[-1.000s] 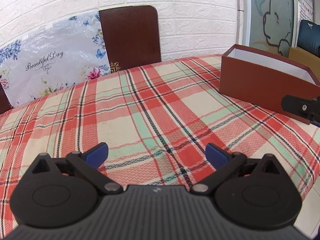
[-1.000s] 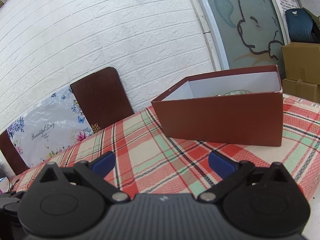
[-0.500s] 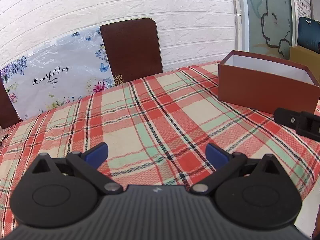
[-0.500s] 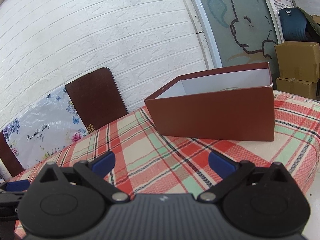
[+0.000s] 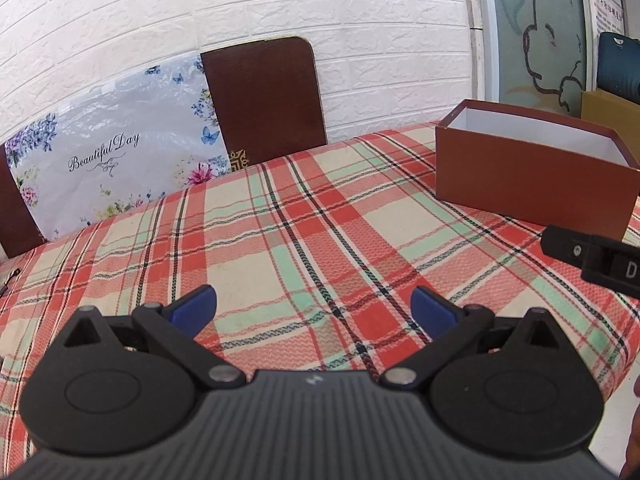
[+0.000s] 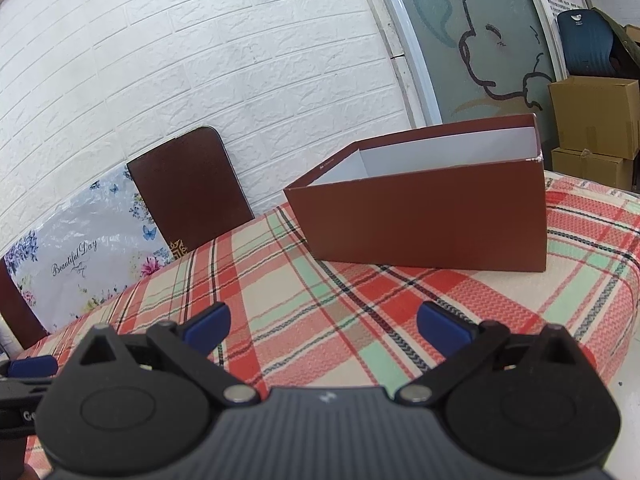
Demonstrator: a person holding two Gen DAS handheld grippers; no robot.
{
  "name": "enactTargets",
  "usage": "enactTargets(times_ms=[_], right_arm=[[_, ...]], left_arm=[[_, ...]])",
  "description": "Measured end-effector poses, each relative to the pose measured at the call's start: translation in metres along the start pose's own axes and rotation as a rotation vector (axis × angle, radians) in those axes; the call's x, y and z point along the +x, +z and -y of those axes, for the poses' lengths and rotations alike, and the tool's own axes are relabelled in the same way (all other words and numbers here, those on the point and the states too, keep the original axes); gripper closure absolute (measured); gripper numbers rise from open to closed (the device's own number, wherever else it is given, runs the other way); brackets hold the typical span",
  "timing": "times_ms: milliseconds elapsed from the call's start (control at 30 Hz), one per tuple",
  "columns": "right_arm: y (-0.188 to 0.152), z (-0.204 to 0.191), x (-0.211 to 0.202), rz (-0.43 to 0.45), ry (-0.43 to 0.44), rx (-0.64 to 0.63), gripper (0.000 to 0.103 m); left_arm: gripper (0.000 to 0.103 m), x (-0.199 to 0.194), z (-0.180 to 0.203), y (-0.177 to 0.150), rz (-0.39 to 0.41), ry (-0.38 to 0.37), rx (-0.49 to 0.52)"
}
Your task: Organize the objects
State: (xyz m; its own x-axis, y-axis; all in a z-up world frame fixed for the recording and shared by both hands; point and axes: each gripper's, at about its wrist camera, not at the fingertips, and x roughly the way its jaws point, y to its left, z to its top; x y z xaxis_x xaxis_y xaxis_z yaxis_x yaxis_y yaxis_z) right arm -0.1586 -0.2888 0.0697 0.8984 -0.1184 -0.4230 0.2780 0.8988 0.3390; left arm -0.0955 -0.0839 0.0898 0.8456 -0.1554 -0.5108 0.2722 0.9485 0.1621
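Observation:
An open brown box with a white inside stands on the plaid tablecloth at the right; it also shows in the right wrist view. Its contents are hidden by its walls. My left gripper is open and empty, low over the cloth near the table's front. My right gripper is open and empty, in front of the box and apart from it. Part of the right gripper shows at the right edge of the left wrist view.
A dark brown chair back and a floral plastic bag stand behind the table against a white brick wall. Cardboard boxes are stacked at the far right. The table's front right edge is near.
Both grippers have drawn back from the box and tilted up slightly; the box looks smaller and farther. Both stay open.

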Motion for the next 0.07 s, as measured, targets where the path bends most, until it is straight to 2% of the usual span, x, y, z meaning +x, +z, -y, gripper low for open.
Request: enactTargets(times_ms=[67], right_arm=[[-0.0003, -0.0003, 0.0001, 0.000, 0.000, -0.004, 0.000]], left_arm=[[0.000, 0.0000, 0.0007, 0.0001, -0.006, -0.020, 0.002]])
